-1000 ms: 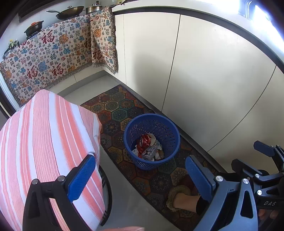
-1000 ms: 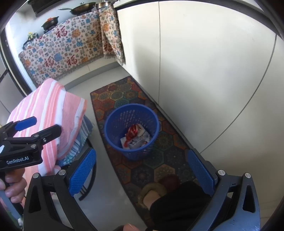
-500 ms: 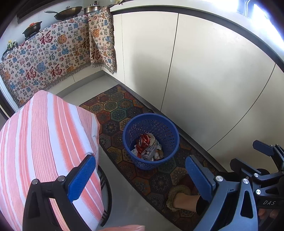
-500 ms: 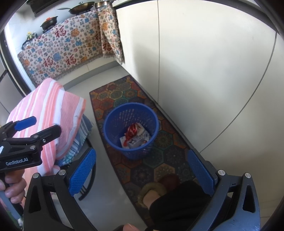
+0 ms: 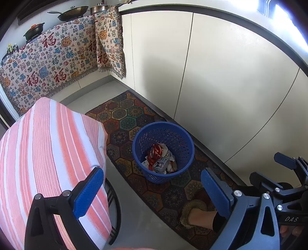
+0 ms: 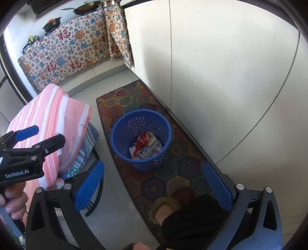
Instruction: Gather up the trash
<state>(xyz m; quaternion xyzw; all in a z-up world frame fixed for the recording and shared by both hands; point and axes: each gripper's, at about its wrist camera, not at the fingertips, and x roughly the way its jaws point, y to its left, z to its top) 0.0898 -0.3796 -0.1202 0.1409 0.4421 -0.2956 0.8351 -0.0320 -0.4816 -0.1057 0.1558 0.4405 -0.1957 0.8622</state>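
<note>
Trash (image 5: 159, 157) sits in the blue basket (image 5: 163, 132) on the rug; we hold the left gripper (image 5: 152, 189) and right gripper (image 6: 152, 184) above, jaws apart and empty, apparently finished dropping.

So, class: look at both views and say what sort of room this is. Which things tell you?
Most likely a home kitchen. Pans and a lidded pot stand on a counter draped with a patterned cloth, plain cabinet doors line the wall, and a blue waste basket holding wrappers sits on a floor mat.
</note>
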